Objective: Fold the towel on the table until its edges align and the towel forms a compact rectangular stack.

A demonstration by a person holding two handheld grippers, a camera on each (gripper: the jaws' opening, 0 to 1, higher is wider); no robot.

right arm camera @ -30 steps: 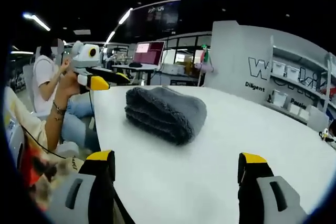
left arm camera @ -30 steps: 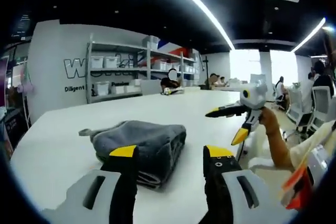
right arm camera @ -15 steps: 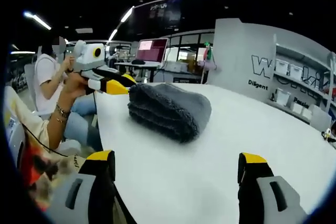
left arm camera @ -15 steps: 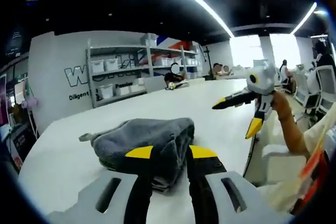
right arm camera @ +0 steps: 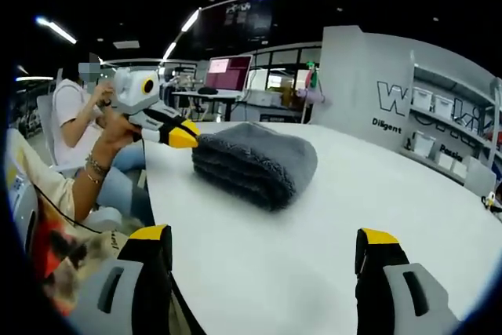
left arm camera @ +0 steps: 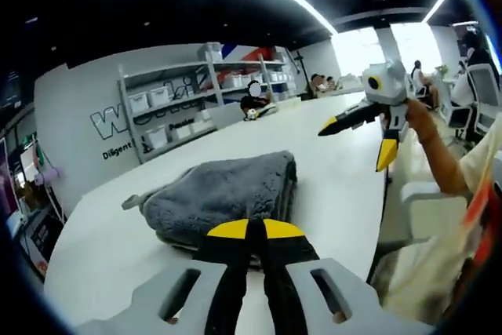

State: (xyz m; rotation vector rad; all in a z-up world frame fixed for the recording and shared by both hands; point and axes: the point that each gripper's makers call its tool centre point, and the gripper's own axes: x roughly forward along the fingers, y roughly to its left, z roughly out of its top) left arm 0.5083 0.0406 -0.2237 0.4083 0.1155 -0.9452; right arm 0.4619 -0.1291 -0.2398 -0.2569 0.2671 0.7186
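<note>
A grey towel (left arm camera: 223, 192) lies folded into a thick stack on the white table (left arm camera: 337, 186). My left gripper (left arm camera: 249, 230) is shut, its yellow tips together at the towel's near edge, with nothing visibly between them. In the right gripper view the same left gripper (right arm camera: 186, 136) points its closed tips at the left end of the towel (right arm camera: 259, 161); I cannot tell whether they touch. My right gripper (right arm camera: 263, 234) stands wide open, short of the towel, over bare table (right arm camera: 314, 256). In the left gripper view that right gripper (left arm camera: 357, 140) hangs open above the table's right edge.
Shelves with white bins (left arm camera: 169, 103) stand along the back wall. A seated person (left arm camera: 252, 103) is at the table's far end. A monitor (right arm camera: 227, 74) and desks lie beyond the table. The table edge (right arm camera: 153, 194) runs close to the holder's arm (right arm camera: 98, 170).
The left gripper's jaws went from open to shut and came up to the towel's edge. The right gripper stayed open and still.
</note>
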